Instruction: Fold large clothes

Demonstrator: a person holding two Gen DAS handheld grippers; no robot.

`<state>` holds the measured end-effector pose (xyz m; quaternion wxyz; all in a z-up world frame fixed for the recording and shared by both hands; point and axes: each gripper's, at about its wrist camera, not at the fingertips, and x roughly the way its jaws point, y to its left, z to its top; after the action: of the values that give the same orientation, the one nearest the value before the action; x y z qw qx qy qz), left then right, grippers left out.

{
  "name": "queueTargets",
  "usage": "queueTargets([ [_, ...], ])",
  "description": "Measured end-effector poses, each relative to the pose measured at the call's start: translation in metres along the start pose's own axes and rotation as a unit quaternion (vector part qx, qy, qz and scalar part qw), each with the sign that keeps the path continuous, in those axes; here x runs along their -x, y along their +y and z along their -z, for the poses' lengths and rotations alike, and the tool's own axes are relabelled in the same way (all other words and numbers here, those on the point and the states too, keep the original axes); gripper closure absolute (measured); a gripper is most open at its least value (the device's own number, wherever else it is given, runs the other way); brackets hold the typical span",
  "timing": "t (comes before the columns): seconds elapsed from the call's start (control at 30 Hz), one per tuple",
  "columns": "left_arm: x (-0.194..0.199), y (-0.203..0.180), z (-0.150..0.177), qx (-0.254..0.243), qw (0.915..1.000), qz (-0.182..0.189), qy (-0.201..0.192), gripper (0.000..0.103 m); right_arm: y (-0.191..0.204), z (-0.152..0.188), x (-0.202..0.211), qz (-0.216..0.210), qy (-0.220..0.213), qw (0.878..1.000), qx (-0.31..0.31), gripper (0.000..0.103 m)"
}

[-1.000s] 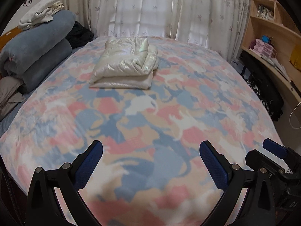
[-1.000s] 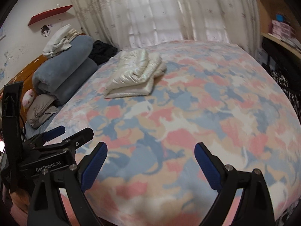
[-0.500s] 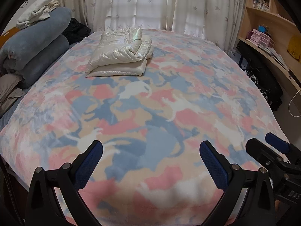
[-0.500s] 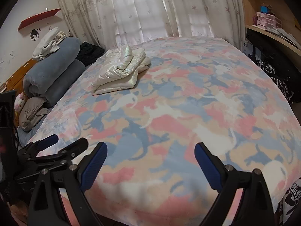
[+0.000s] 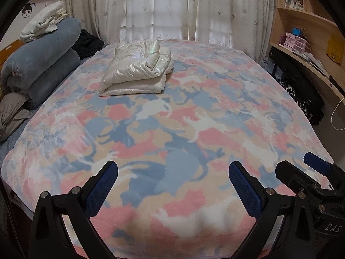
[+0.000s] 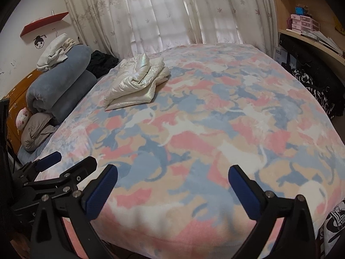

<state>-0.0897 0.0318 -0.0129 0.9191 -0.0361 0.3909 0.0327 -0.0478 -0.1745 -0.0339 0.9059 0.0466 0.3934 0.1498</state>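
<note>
The folded jacket (image 5: 138,71) was laid far left on the bed (image 5: 194,129); left tongs (image 5: 172,185) and right tongs (image 6: 172,185) were held spread, empty.

Pearly white, faintly iridescent sheen on the jacket (image 5: 138,71) (image 6: 135,82). Pink, pale blue, beige and white cat shapes all over the blanket (image 5: 172,133) (image 6: 194,133). Slate blue on the rolled duvet (image 5: 41,64) (image 6: 58,84); off-white on the clothes (image 5: 43,22) (image 6: 55,52) stacked above it. Grey-taupe on the pillow (image 5: 11,112) (image 6: 35,130), pink and white on the plush (image 6: 22,117). Black on the bundle (image 5: 87,43) (image 6: 102,61). White with grey leaf print on the curtains (image 5: 172,8) (image 6: 161,10). Red on the shelf (image 6: 43,23). Light wood on the bookcase (image 5: 301,21). Black frames with blue textured pads on both the left gripper (image 5: 172,185) and the right gripper (image 6: 172,185).
</note>
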Motion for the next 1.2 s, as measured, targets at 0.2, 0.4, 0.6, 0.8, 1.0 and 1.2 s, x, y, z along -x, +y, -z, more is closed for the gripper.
queueTargets([
  [0.2,0.0010,0.0005,-0.0009,-0.001,1.0000,-0.004,-0.004,0.001,0.0010,-0.0001,0.0024,0.000,-0.002,1.000,0.002,0.000],
  [0.4,0.0026,-0.0004,-0.0017,0.000,1.0000,-0.005,-0.006,0.001,0.0024,-0.0006,0.0043,-0.001,-0.004,1.000,0.001,0.000],
  [0.6,0.0032,-0.0003,-0.0029,0.000,1.0000,-0.006,-0.006,0.001,0.0027,-0.0034,0.0061,0.001,-0.005,1.000,0.002,0.000],
  [0.8,0.0037,-0.0011,-0.0045,-0.002,0.9999,-0.008,-0.006,0.001,0.0034,-0.0061,0.0075,0.003,-0.003,1.000,0.000,0.000],
  [1.0,0.0031,-0.0024,-0.0033,0.001,1.0000,-0.008,-0.005,0.001,0.0006,-0.0055,0.0066,0.002,-0.003,1.000,0.000,0.000],
  [1.2,0.0030,-0.0009,-0.0068,0.000,1.0000,-0.009,0.000,0.001,-0.0002,-0.0064,0.0068,0.000,0.001,1.000,-0.001,0.000],
])
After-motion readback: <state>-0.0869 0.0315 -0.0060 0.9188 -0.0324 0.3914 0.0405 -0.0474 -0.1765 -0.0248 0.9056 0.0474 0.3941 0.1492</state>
